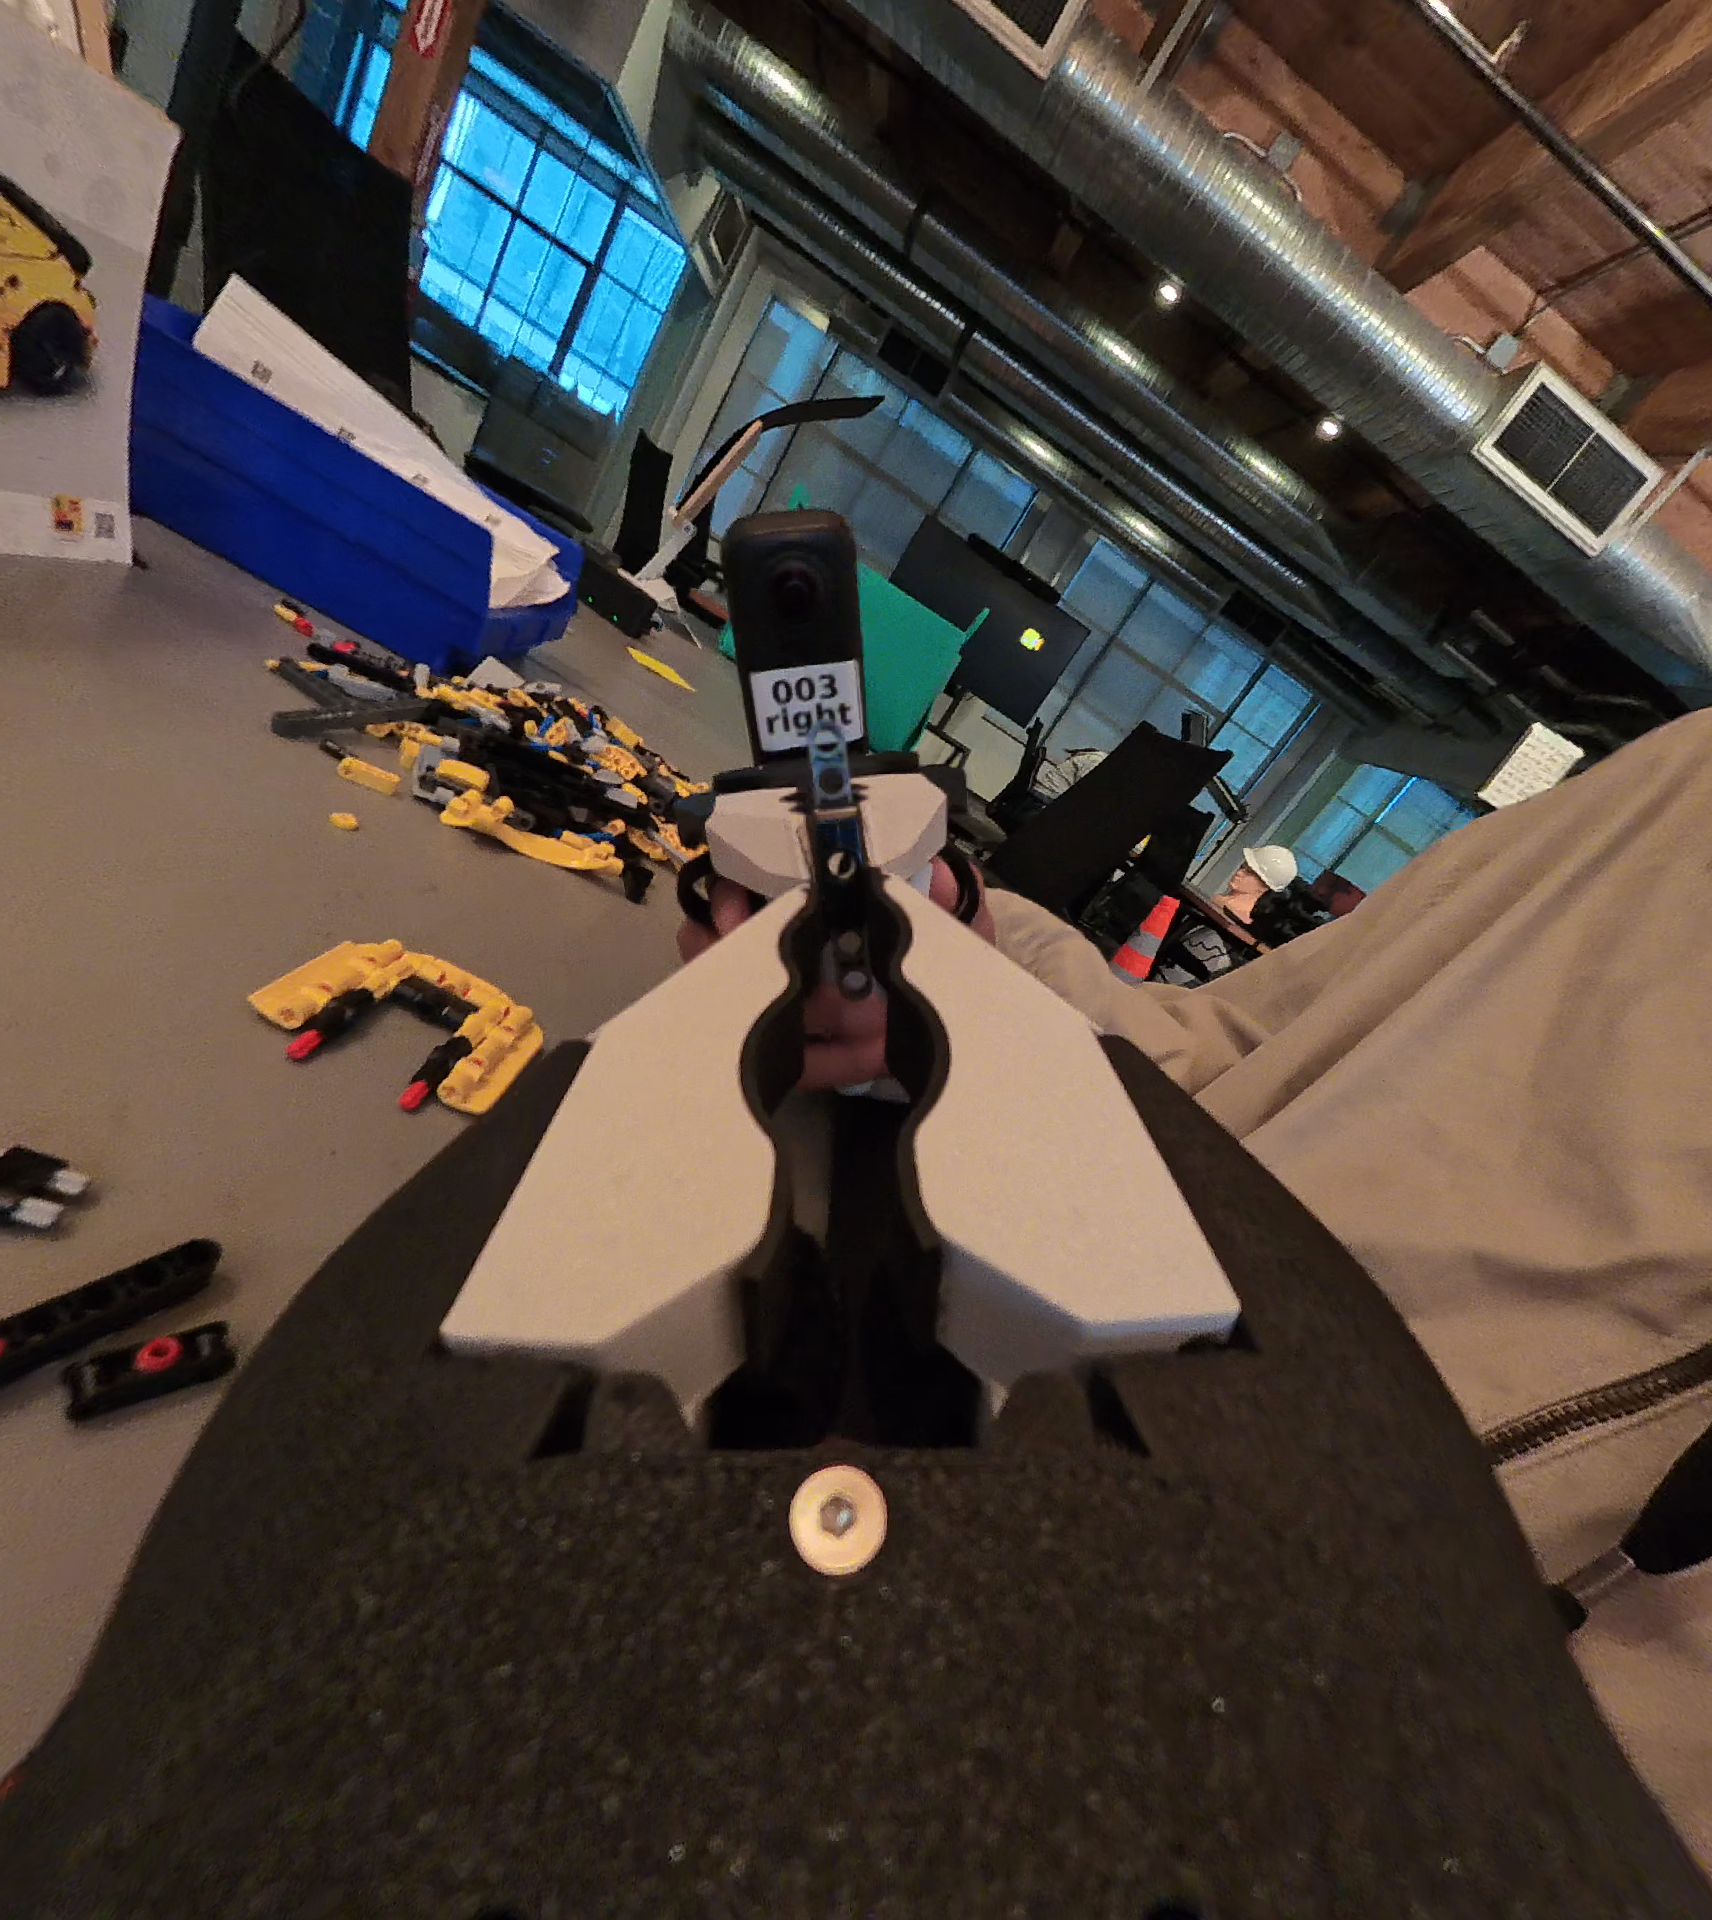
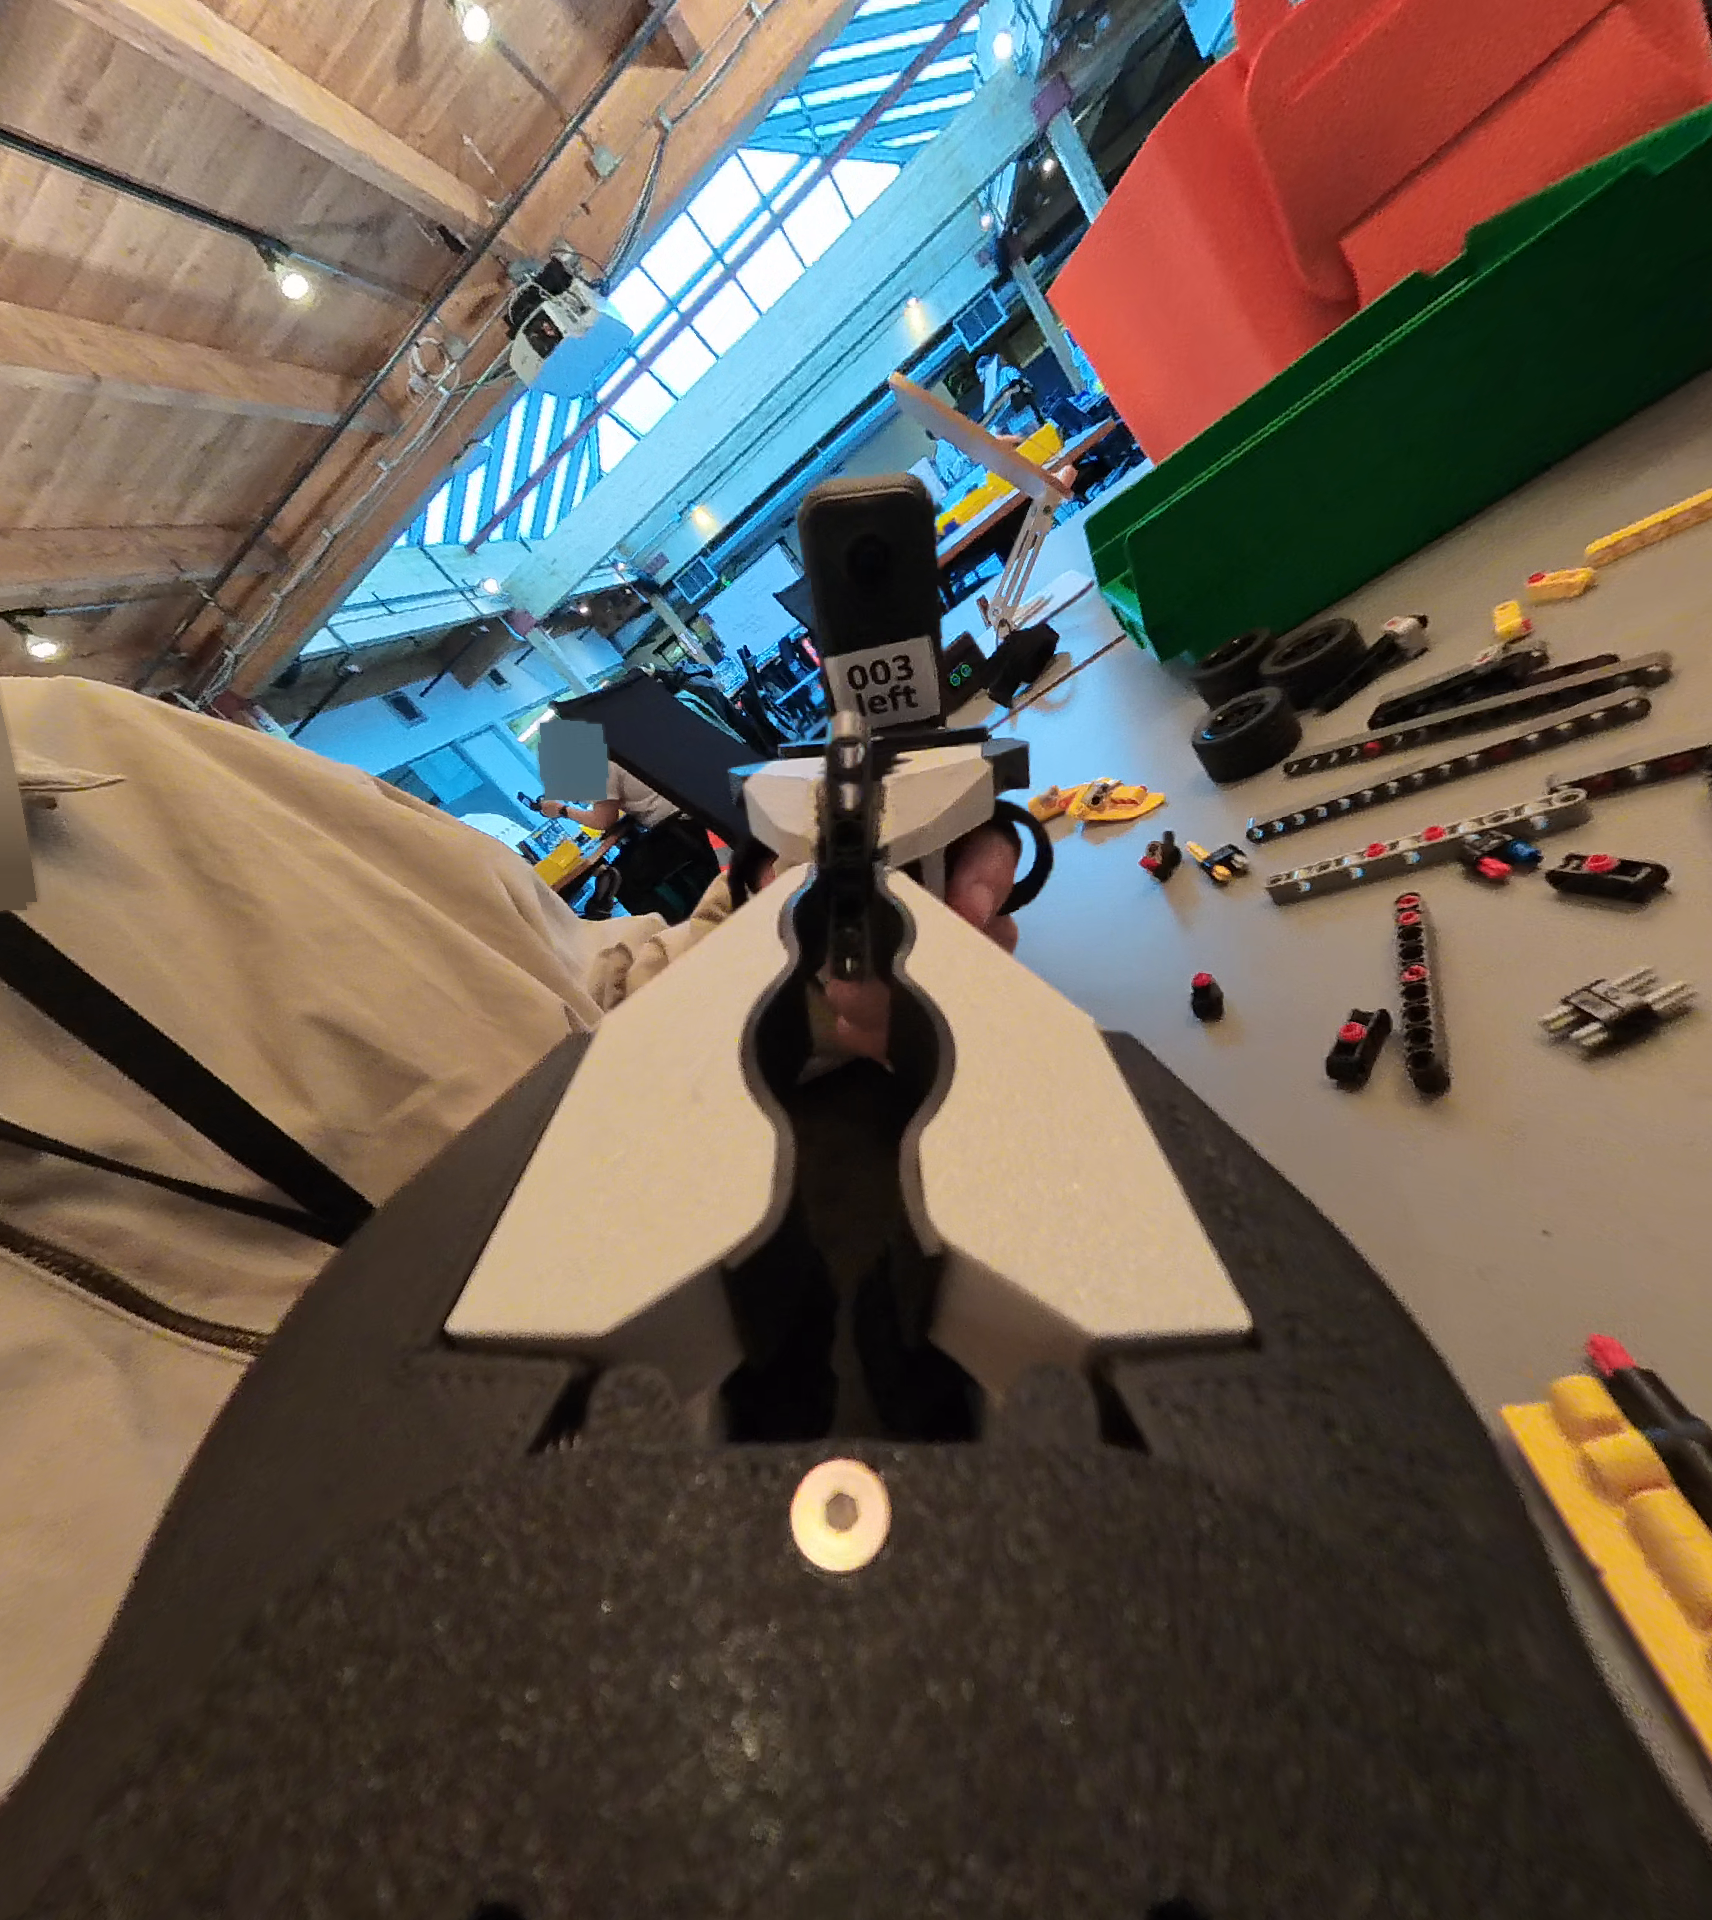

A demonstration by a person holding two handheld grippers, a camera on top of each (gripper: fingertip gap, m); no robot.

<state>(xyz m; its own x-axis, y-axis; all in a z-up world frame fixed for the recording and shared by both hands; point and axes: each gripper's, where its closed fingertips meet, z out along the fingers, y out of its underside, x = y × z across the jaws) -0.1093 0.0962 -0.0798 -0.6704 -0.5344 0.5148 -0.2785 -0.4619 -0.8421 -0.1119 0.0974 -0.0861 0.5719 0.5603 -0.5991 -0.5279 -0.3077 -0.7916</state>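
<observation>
My two grippers face each other above the grey table, tip to tip. A thin black holed beam with a blue end (image 1: pixel 836 831) runs between them. My left gripper (image 1: pixel 839 914) is shut on its near end, and the right gripper (image 1: pixel 828 821) clamps its far, blue end. In the right wrist view, my right gripper (image 2: pixel 844 904) is shut on the same beam (image 2: pixel 847 831), and the left gripper (image 2: pixel 857 805) holds it from the other side. A hand shows behind each far gripper.
On the table (image 1: pixel 104 935) lie a yellow L-shaped assembly (image 1: pixel 405 1023), a pile of yellow and black parts (image 1: pixel 519 769), black beams (image 1: pixel 52 1320) and a blue bin (image 1: pixel 312 488). The other view shows a green bin (image 2: pixel 1403 478), wheels (image 2: pixel 1267 686), long beams (image 2: pixel 1454 769) and a yellow assembly (image 2: pixel 1683 1579). The tips of both grippers are at nearly the same place. The yellow assembly (image 2: pixel 1683 1579) is about 15 cm from both grippers' fingertips. The left camera catches it too, in the left wrist view (image 1: pixel 501 1050).
</observation>
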